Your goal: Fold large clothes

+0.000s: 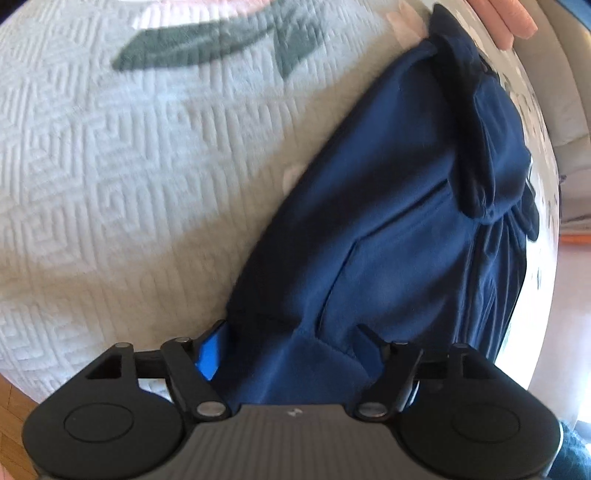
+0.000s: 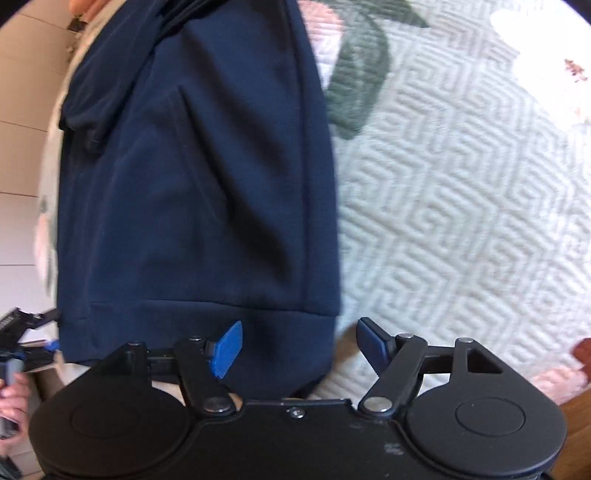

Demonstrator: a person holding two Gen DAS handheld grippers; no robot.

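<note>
A navy blue hoodie [image 1: 388, 236] lies on a white quilted bedspread [image 1: 110, 166]. In the left wrist view it stretches from my left gripper [image 1: 291, 343] toward the upper right, its hood bunched at the far end. The left gripper's jaws stand apart with the hoodie's fabric between them, one blue pad [image 1: 208, 354] showing. In the right wrist view the hoodie [image 2: 199, 177] lies folded lengthwise, its ribbed hem nearest my right gripper [image 2: 299, 345]. The right jaws stand wide apart, the hem's corner between the blue pads [image 2: 227, 349].
The bedspread [image 2: 461, 184] carries green leaf and pink flower prints. A pink pillow [image 1: 506, 18] sits at the far bed edge. Wooden floor [image 1: 11, 402] shows at the lower left. The other gripper and a hand [image 2: 14, 373] show at the right wrist view's left edge.
</note>
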